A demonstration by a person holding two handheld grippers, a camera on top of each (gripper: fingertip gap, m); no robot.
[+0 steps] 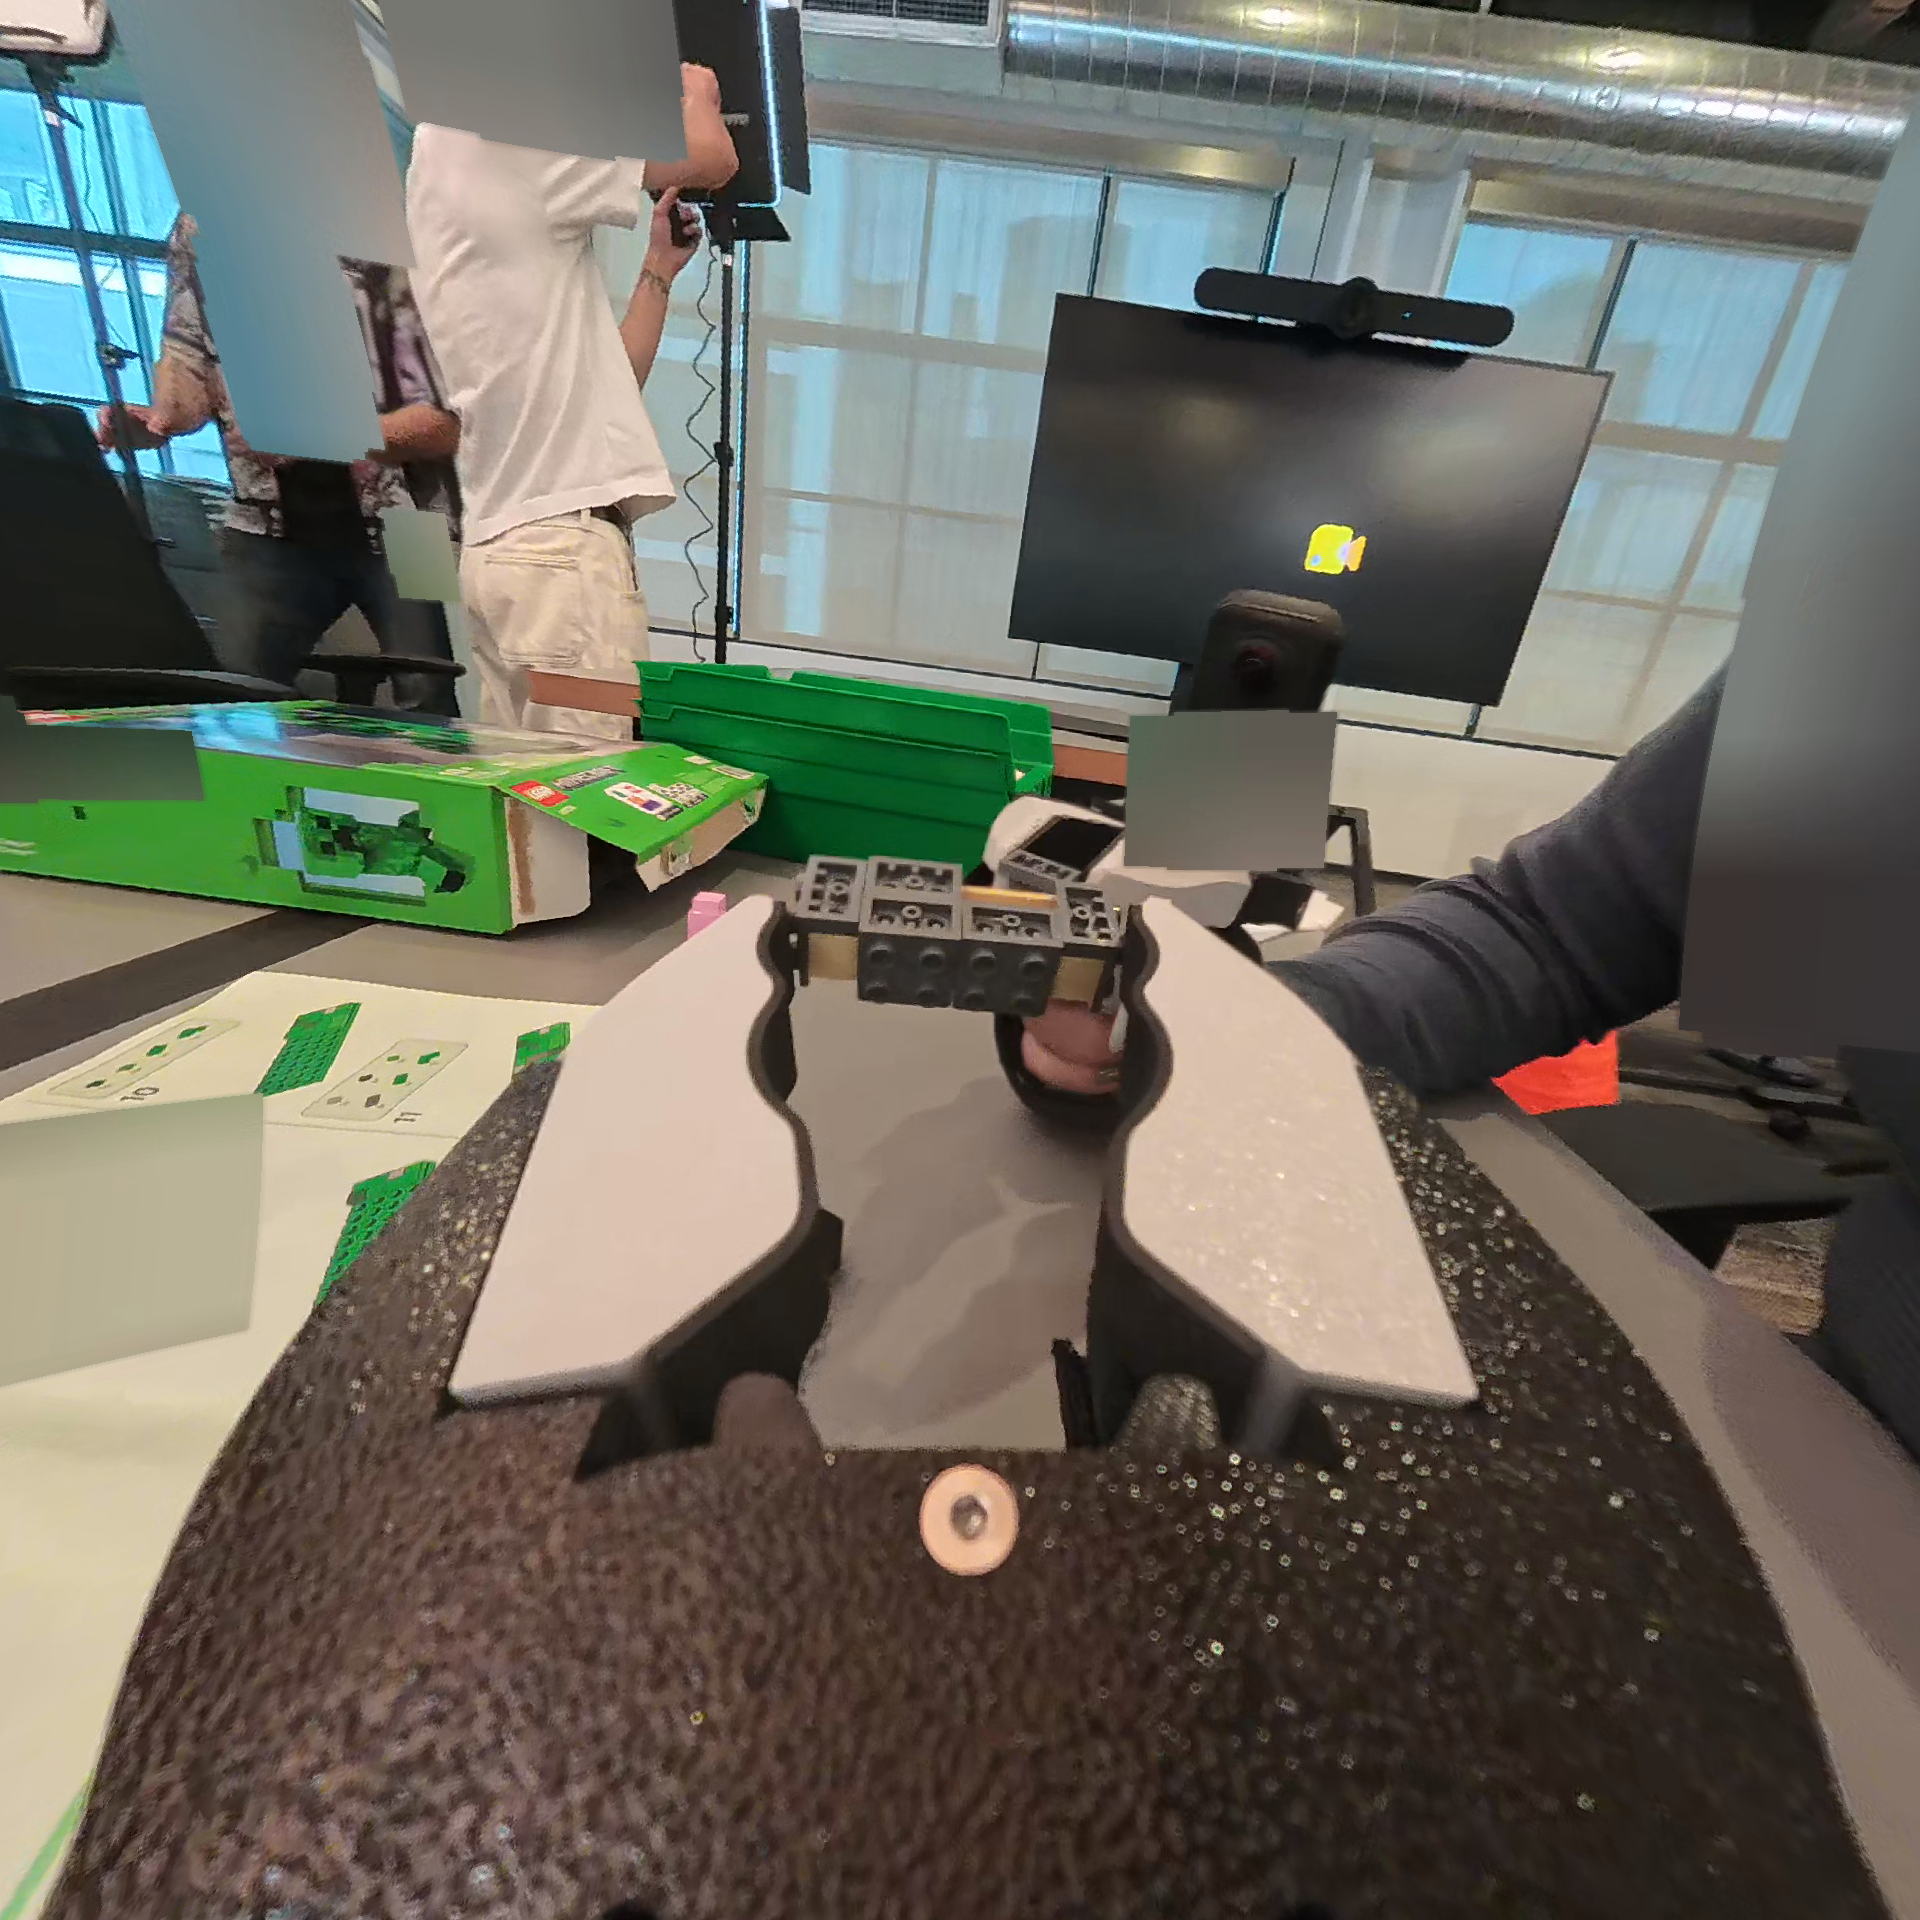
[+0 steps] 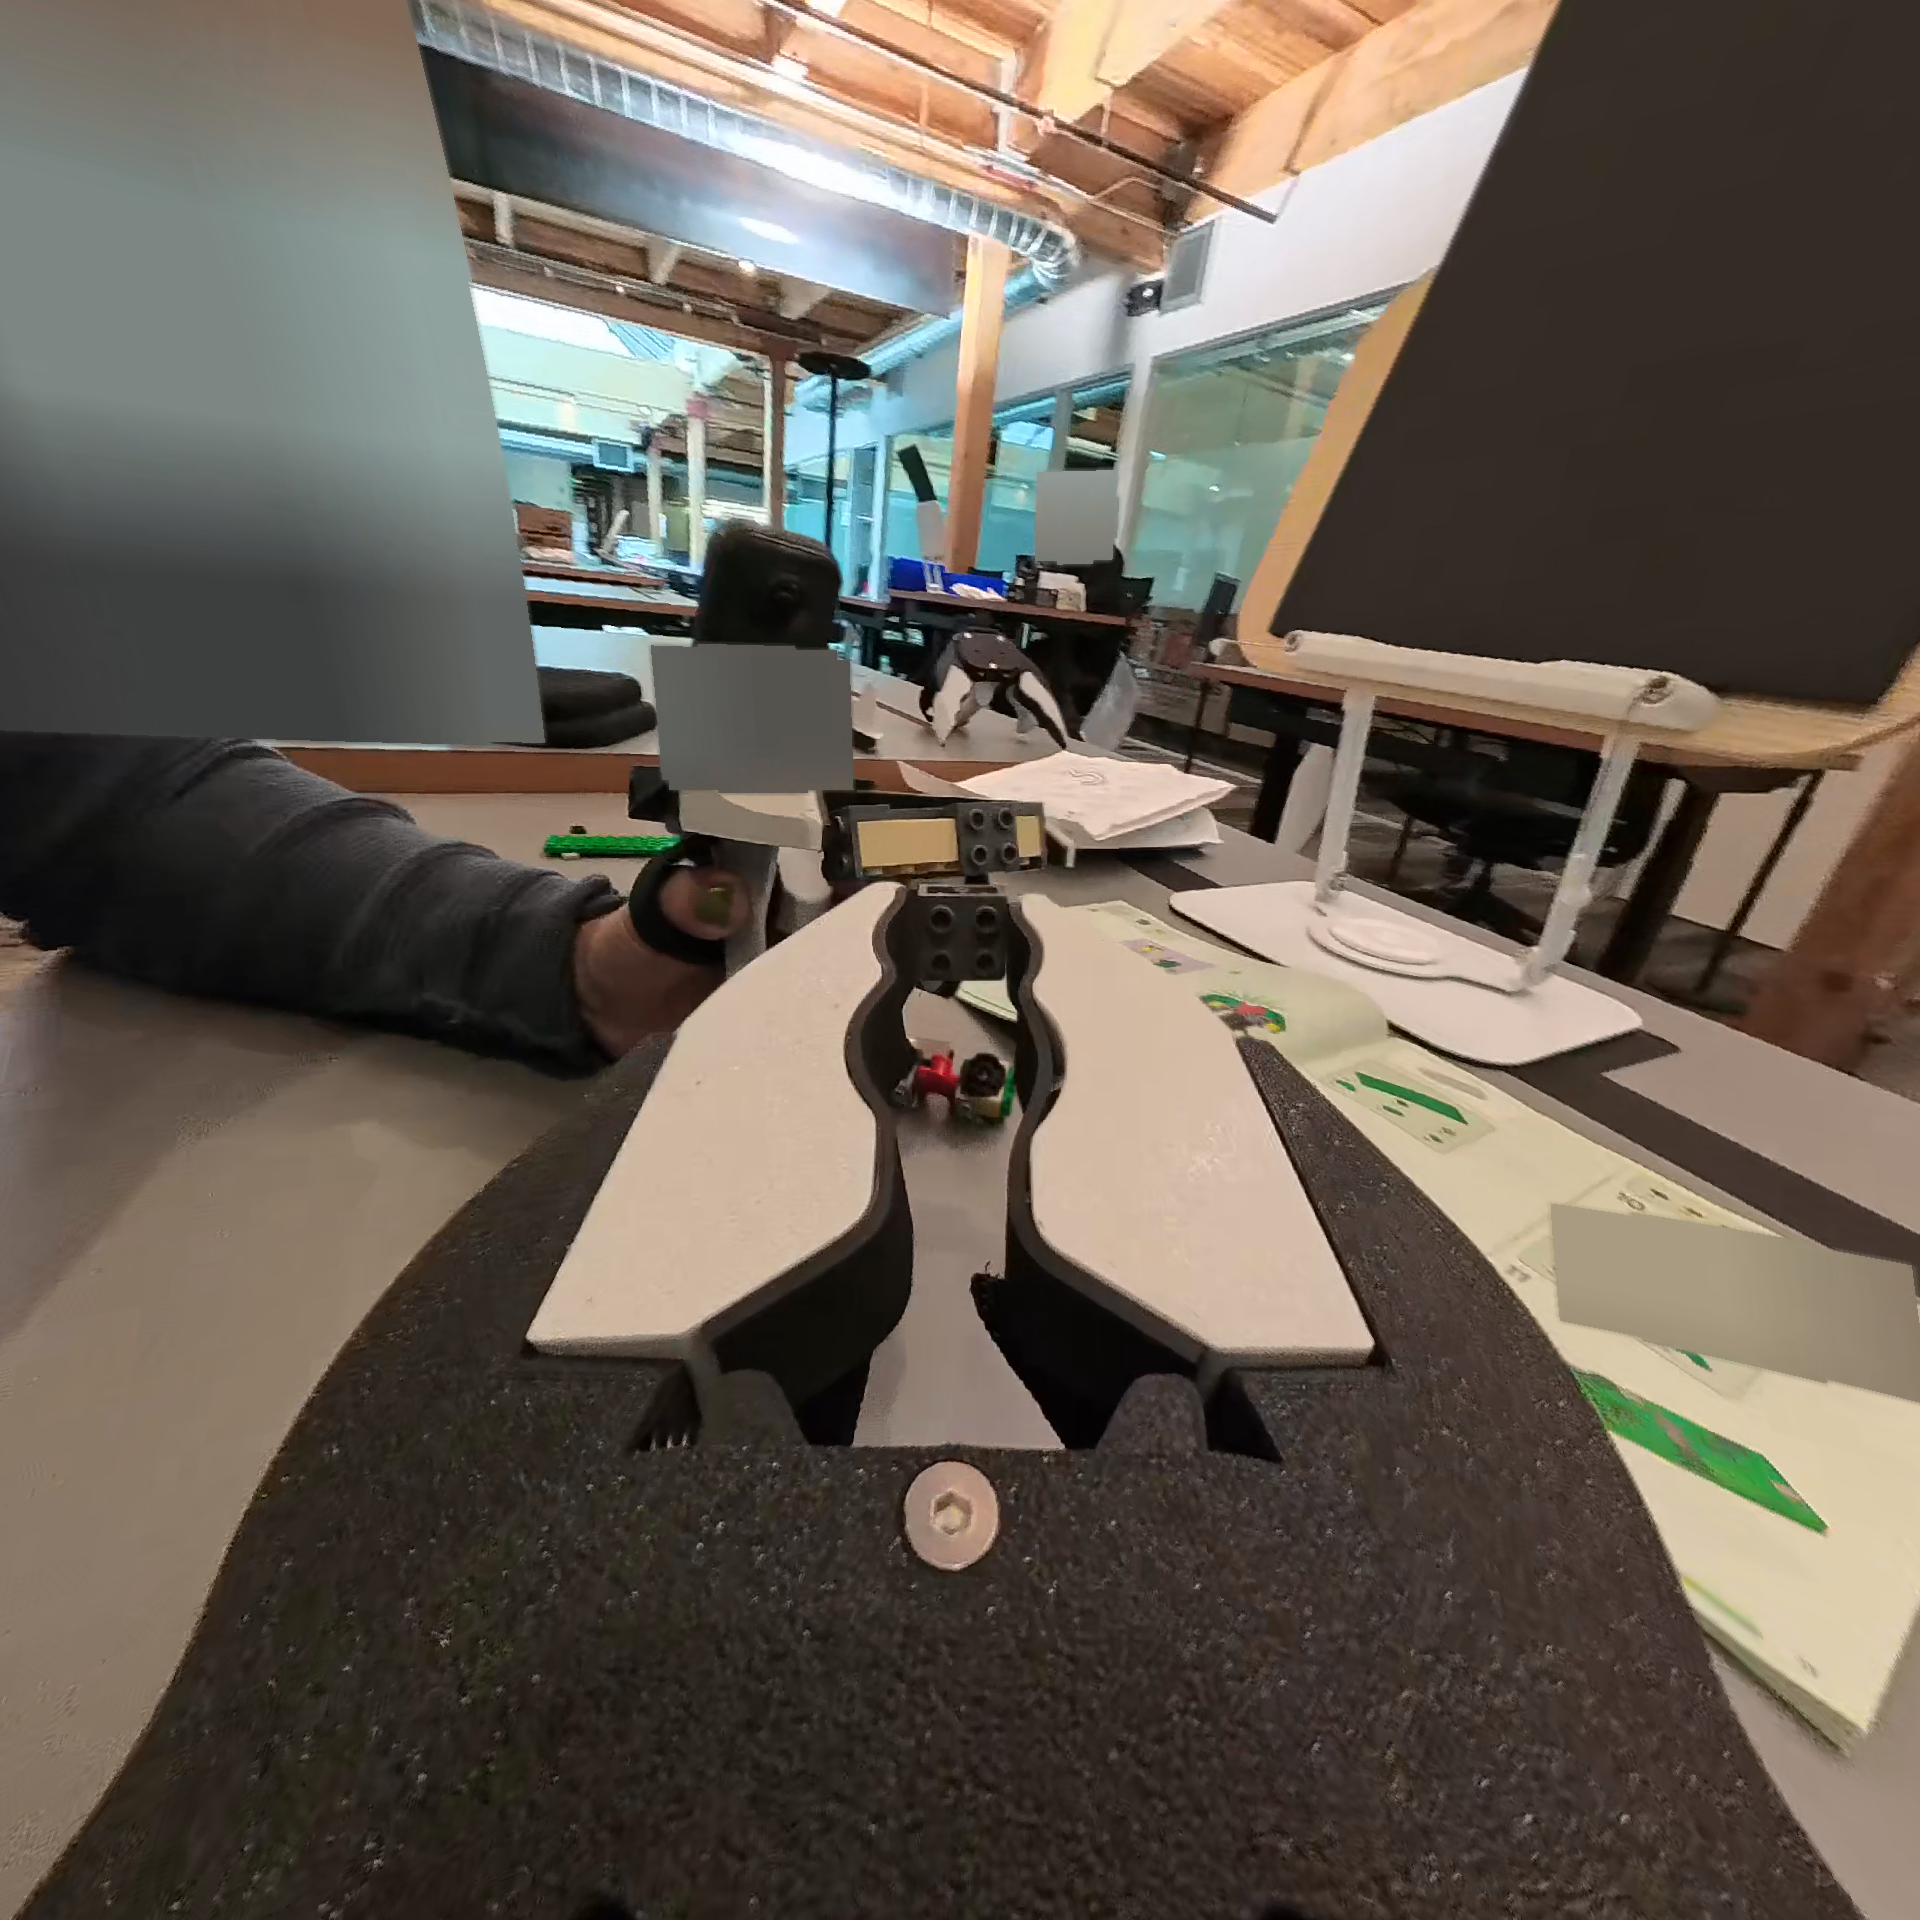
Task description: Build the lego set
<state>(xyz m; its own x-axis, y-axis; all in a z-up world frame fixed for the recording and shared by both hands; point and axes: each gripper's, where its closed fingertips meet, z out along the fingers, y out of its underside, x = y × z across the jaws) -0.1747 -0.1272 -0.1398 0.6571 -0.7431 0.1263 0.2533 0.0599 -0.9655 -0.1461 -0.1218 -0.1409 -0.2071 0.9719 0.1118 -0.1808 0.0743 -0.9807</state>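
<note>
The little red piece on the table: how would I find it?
Start at the open instruction booklet on the grey table. Just left of its near page, seen between the right gripper fingers, lie two tiny assemblies. It is the red one, left of the black-and-green one.

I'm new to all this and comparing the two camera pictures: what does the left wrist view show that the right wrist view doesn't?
Only the left wrist view shows the green set box, stacked green bins and a dark screen. Only the right wrist view shows the white stand and small red and green pieces on the table. Both show the grey brick assembly in the left tongs, the instruction booklet and a dark sleeve.
</note>
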